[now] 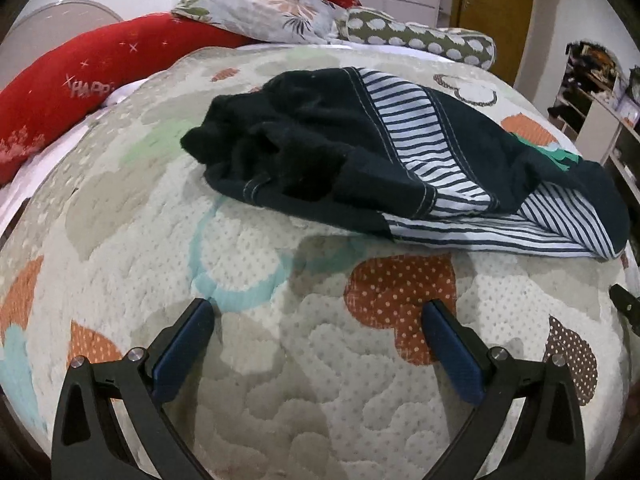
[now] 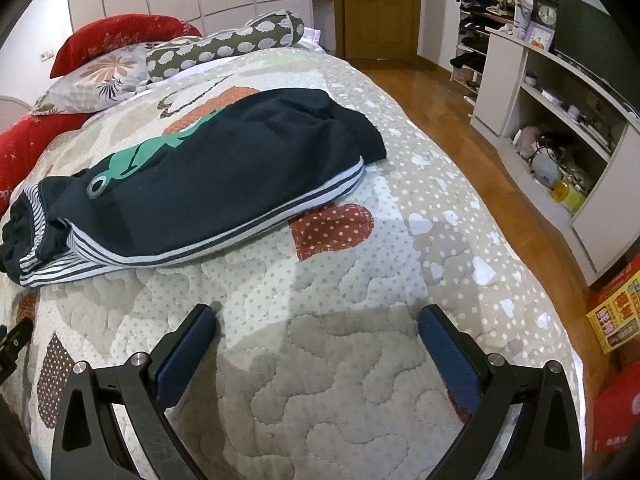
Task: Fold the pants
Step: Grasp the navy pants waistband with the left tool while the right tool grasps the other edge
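Dark navy pants (image 1: 320, 148) with blue-and-white striped lining and a green print lie crumpled on the quilted bedspread (image 1: 280, 360). In the right wrist view the same pants (image 2: 224, 176) stretch from the left edge toward the middle of the bed. My left gripper (image 1: 318, 312) hovers open over bare quilt, short of the pants' near edge. My right gripper (image 2: 316, 320) is also open above the quilt (image 2: 340, 360), nearer than the pants, with nothing between its blue pads.
Red pillows (image 1: 60, 96), a floral pillow (image 1: 264, 12) and a spotted bolster (image 2: 224, 44) lie at the head of the bed. Right of the bed are wooden floor (image 2: 460, 128), a white shelf unit (image 2: 560, 120), a closed door (image 2: 380, 4) and boxes (image 2: 616, 312).
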The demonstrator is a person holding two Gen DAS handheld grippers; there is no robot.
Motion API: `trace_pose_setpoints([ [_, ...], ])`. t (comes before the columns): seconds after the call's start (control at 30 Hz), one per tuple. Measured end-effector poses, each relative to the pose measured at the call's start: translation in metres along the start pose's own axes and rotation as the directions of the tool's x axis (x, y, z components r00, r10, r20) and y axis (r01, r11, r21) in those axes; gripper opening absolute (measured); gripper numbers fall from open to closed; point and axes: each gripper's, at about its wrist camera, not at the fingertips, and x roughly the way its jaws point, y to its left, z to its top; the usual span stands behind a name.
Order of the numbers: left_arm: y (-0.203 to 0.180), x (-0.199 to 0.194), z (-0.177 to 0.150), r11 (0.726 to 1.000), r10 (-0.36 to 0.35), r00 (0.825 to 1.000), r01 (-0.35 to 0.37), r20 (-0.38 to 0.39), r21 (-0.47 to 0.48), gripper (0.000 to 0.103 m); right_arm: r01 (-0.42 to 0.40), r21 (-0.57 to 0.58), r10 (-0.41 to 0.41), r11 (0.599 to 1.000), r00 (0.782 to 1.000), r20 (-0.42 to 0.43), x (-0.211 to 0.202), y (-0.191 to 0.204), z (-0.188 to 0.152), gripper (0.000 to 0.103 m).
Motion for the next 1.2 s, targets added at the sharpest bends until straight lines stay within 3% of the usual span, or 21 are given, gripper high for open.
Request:
trace_pose_setpoints([
  [0.1,0.014,-0.011,0.001,0.994,-0.103,0.994,0.102,-0.024,-0.049,0.101,-0.006,0.001,0.006,1.0,1.0,0.001,0.0,-0.001,-0.001,0.103],
  [0.2,0.048,-0.03,0.004,0.95,-0.252,0.968,0.247,-0.005,-0.192,0.091,-0.014,0.009,0.014,1.0,1.0,0.017,-0.002,-0.002,-0.002,0.103],
  [0.23,0.06,-0.034,0.008,0.935,-0.273,0.962,0.266,0.005,-0.233,0.083,-0.015,0.01,0.015,1.0,1.0,0.02,-0.002,-0.002,-0.002,0.103],
  [0.27,0.07,-0.037,0.015,0.925,-0.278,0.961,0.271,0.014,-0.267,0.068,-0.018,0.013,0.017,1.0,1.0,0.026,-0.002,-0.003,-0.002,0.103],
  [0.37,0.079,-0.029,0.035,0.923,-0.28,0.96,0.264,-0.021,-0.279,0.034,-0.039,0.029,0.037,0.999,0.998,0.041,-0.005,-0.006,-0.003,0.103],
  [0.47,0.08,-0.019,0.048,0.908,-0.311,0.95,0.285,-0.039,-0.306,0.034,-0.067,0.047,0.065,0.997,0.996,0.056,-0.007,-0.011,-0.005,0.103],
  [0.6,0.073,-0.002,0.065,0.87,-0.398,0.915,0.356,-0.061,-0.342,0.038,-0.083,0.056,0.079,0.995,0.995,0.066,-0.008,-0.012,-0.005,0.103],
  [0.67,0.064,0.005,0.074,0.882,-0.395,0.916,0.356,-0.072,-0.31,0.041,-0.08,0.053,0.077,0.995,0.995,0.065,-0.008,-0.011,-0.005,0.103],
  [0.73,0.05,0.012,0.082,0.915,-0.351,0.931,0.32,-0.098,-0.246,0.04,-0.083,0.055,0.08,0.995,0.995,0.066,-0.008,-0.011,-0.005,0.103],
  [0.77,0.044,0.015,0.084,0.928,-0.333,0.936,0.304,-0.112,-0.215,0.023,-0.087,0.058,0.083,0.995,0.994,0.068,-0.008,-0.012,-0.005,0.103],
  [0.87,0.034,0.02,0.087,0.952,-0.284,0.948,0.262,-0.141,-0.156,0.008,-0.1,0.067,0.095,0.993,0.993,0.071,-0.009,-0.014,-0.006,0.103],
  [1.03,0.037,0.015,0.084,0.942,-0.31,0.943,0.288,-0.119,-0.169,0.008,-0.108,0.045,0.107,0.993,0.994,0.033,-0.005,-0.012,0.0,0.103],
  [1.13,0.041,0.02,0.085,0.926,-0.341,0.932,0.311,-0.121,-0.214,0.027,-0.188,0.041,0.189,0.981,0.981,-0.034,-0.006,-0.022,0.01,0.102],
  [1.2,0.039,0.023,0.086,0.919,-0.361,0.925,0.331,-0.121,-0.214,0.029,-0.25,0.071,0.255,0.966,0.965,-0.062,-0.013,-0.036,0.018,0.093],
])
